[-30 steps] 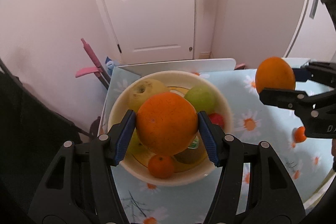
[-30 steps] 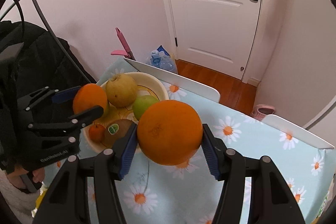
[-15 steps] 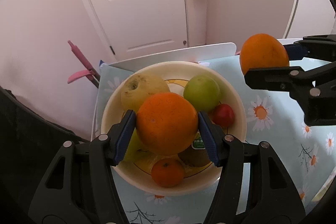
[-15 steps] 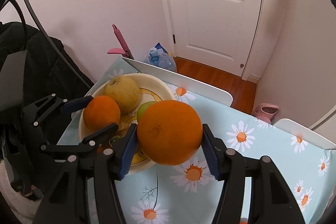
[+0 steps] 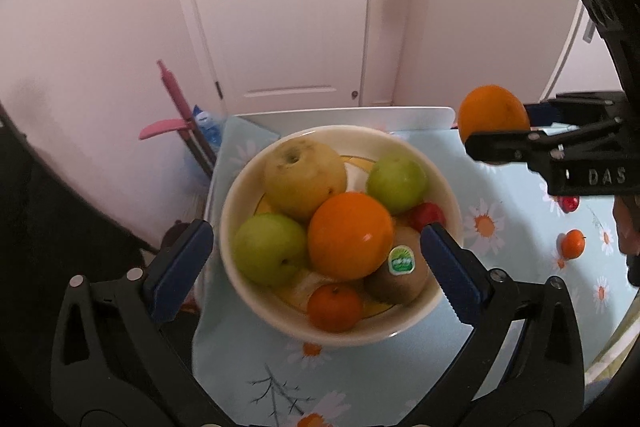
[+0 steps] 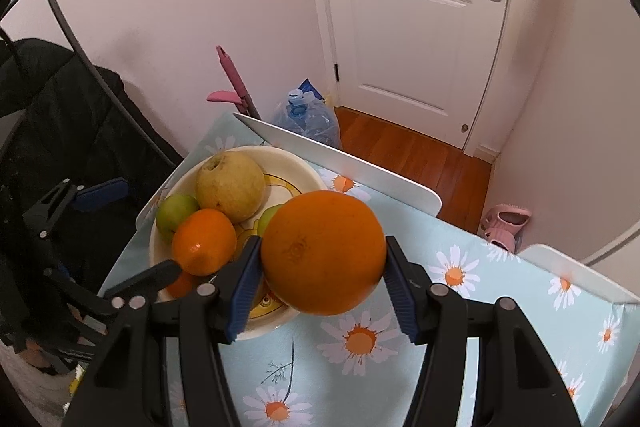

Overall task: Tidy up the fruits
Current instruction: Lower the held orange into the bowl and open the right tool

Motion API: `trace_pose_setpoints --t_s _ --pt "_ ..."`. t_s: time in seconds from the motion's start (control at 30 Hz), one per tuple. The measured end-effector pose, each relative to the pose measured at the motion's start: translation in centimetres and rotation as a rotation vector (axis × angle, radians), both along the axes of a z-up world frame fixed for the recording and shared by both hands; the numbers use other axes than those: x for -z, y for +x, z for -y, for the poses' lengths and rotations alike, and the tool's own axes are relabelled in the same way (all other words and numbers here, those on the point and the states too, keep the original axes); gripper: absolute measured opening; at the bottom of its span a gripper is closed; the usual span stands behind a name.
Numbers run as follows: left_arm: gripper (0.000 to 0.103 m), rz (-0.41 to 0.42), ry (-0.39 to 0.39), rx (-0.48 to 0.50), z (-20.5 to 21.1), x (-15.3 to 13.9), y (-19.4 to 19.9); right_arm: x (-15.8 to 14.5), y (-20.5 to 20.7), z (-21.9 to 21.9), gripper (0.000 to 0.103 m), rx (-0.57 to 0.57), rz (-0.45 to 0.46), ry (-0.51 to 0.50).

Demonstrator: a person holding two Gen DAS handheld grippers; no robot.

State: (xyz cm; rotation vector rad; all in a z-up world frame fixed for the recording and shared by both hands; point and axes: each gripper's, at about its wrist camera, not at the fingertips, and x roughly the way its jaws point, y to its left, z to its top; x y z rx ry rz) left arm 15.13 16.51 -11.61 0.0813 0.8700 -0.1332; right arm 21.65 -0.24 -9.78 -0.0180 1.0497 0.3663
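Note:
A cream fruit bowl (image 5: 240,227) stands on the daisy tablecloth. An orange (image 5: 350,235) lies in it among a yellow pear (image 5: 304,179), two green apples (image 5: 268,249), a kiwi (image 5: 400,277), a mandarin (image 5: 335,309) and a small red fruit (image 5: 428,215). My left gripper (image 5: 316,267) is open around the bowl, its pads apart from the orange. My right gripper (image 6: 322,283) is shut on a second orange (image 6: 323,253), held above the table just right of the bowl (image 6: 308,175). It also shows in the left wrist view (image 5: 492,115).
A mandarin (image 5: 573,243) and a small red fruit (image 5: 568,203) lie on the cloth to the right. White chair backs (image 6: 340,163) line the table's far edge. A water jug (image 6: 308,119), a pink-handled tool (image 6: 236,83) and a white door (image 6: 420,7) stand behind.
My left gripper has opened and let its orange go into the bowl. The right gripper, still holding its orange, has stayed beside the bowl.

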Motion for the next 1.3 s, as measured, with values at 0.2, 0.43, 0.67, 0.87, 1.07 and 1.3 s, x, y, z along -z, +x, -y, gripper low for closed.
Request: trace_pose_setpoints --t_s 0.2,0.43,0.67,0.87,1.07,1.3 --pt "0.103 -0.007 -0.01 -0.062 -1.3 -0.3 -0.4 0.2 1.7 -0.8 0.054 -0.063 -0.001 0.005" --pt "0.103 -0.009 -0.01 -0.108 -2.5 -0.5 -0.5 1.5 4.2 -2.5 0.054 -0.134 -0.015 0.021" --pt "0.103 -0.016 0.0 -0.141 -3.6 0.1 -1.0 3.8 6.6 -4.3 0.054 -0.184 -0.015 0.059" --pt "0.103 -0.031 -0.008 -0.162 -4.1 0.9 -1.0 5.2 7.4 -4.8 0.054 -0.21 -0.009 0.06" --pt "0.103 -0.034 -0.014 -0.162 -3.9 0.9 -0.9 5.5 7.8 -4.6 0.055 -0.207 -0.021 0.077" --pt "0.103 -0.03 -0.02 -0.162 -3.5 0.6 -1.2 4.4 6.9 -4.0 0.086 -0.212 0.011 0.115"
